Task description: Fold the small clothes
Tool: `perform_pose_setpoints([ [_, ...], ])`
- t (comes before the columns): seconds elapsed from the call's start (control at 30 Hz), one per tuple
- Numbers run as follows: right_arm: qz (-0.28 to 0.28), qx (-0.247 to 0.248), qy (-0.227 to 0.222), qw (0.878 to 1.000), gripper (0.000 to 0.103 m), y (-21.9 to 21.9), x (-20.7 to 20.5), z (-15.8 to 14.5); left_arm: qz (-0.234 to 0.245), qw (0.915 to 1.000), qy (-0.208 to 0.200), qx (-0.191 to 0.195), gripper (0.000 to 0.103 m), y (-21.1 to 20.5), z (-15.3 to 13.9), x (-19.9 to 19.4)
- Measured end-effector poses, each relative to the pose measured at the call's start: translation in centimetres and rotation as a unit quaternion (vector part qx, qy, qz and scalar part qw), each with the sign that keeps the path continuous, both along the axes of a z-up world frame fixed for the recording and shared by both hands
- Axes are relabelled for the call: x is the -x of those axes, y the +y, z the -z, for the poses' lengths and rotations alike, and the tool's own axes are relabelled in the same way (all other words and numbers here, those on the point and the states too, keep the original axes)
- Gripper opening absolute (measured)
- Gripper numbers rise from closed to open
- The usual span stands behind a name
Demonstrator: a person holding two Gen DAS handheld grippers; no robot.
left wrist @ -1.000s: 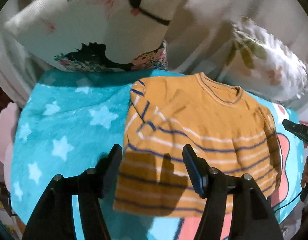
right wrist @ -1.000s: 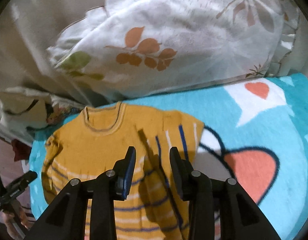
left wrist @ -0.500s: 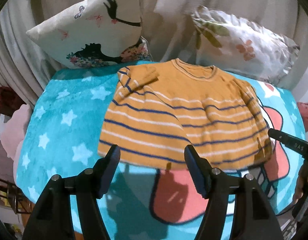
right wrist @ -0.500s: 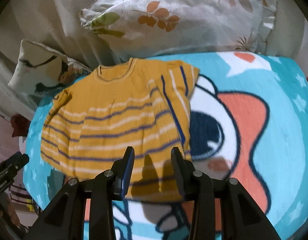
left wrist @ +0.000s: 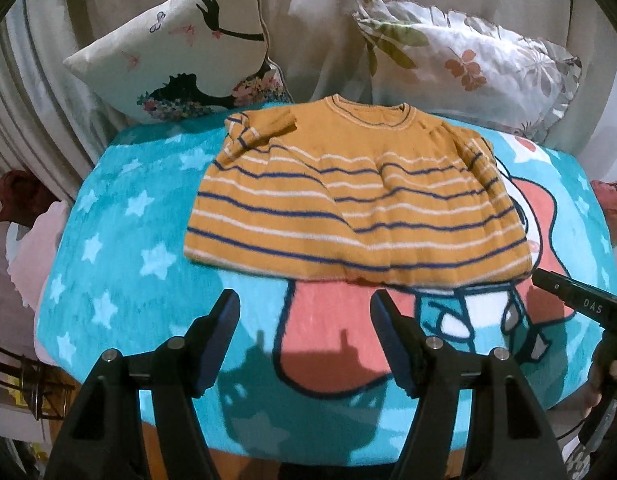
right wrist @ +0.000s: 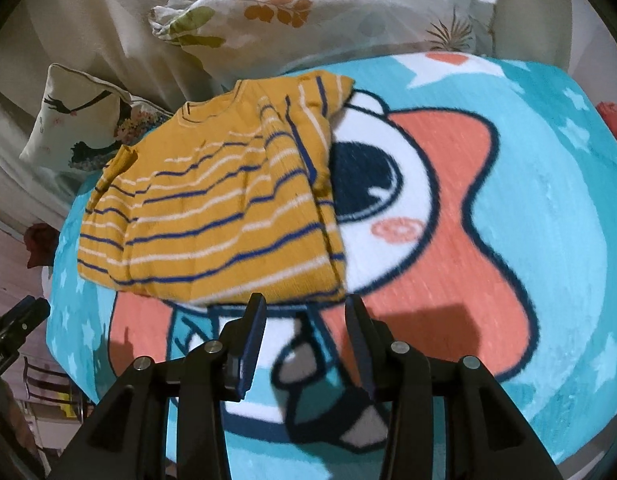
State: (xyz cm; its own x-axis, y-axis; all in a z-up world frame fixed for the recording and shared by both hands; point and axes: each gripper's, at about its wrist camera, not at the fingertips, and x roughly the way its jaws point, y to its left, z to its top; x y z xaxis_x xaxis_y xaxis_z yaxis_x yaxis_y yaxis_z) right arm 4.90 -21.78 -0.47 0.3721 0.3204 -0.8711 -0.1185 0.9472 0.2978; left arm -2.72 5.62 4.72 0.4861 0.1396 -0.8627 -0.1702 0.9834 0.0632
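Mustard striped sweater (left wrist: 348, 196) lies flat on the teal blanket (left wrist: 120, 240), sleeves folded in. I see my left gripper (left wrist: 304, 316) parted and empty; my right gripper (right wrist: 306, 316), jaws just widening, holds nothing.

blanket (right wrist: 528, 240): near edge cut off | sweater (right wrist: 212, 216): hem blurred

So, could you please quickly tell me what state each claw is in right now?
Left claw: open, holding nothing.
Right claw: open, jaws just been opening, nothing between them.
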Motion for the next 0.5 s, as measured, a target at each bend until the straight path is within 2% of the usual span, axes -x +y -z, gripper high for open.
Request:
perform_pose_setpoints([
  [0.33,0.005,0.004,0.003,1.0,0.045,-1.0,0.7,0.3,-0.001,1.0,-0.001,-0.001,0.067,-0.5,0.1,0.6],
  [0.5,0.017,0.007,0.007,1.0,0.046,-0.9,0.2,0.4,0.005,1.0,0.003,0.008,0.068,0.9,0.2,-0.3],
])
